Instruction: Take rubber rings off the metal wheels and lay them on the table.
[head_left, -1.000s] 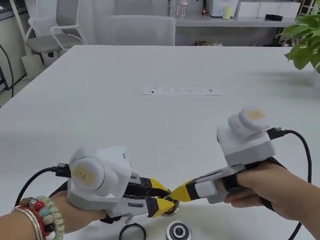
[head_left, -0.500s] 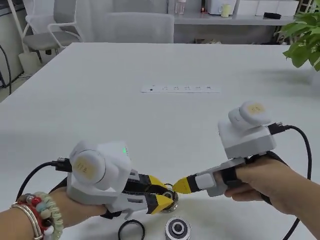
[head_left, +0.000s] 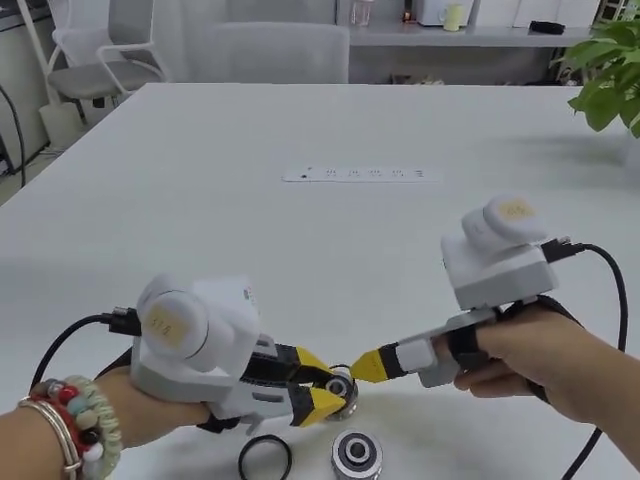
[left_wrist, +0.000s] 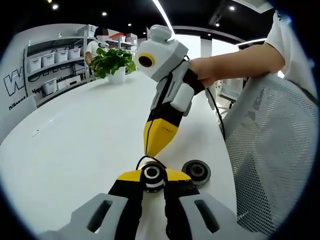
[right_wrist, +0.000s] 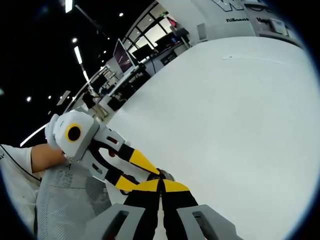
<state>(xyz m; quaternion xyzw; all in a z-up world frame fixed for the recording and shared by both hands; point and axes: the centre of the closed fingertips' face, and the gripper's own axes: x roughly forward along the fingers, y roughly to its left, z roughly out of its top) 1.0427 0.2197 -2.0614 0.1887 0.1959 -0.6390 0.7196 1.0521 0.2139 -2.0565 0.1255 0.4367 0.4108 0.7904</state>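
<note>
Bright, even overhead light falls on the white table (head_left: 330, 130), leaving only soft, faint shadows under the left gripper (head_left: 328, 383) and right gripper (head_left: 363, 367). Both gripper views bend strongly toward their edges. There the ceiling lights (left_wrist: 55, 7) appear as small hot spots on a dark ceiling, and the tabletop is nearly washed out.

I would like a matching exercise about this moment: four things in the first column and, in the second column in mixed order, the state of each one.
1 left gripper
2 right gripper
3 loose rubber ring
4 free wheel

A jaws together, tip at the held wheel
B lies flat on the table, black and thin
C clamps the held wheel
D rests on the table beside the ring, ungripped

Pairs: 1-C, 2-A, 3-B, 4-D
</note>
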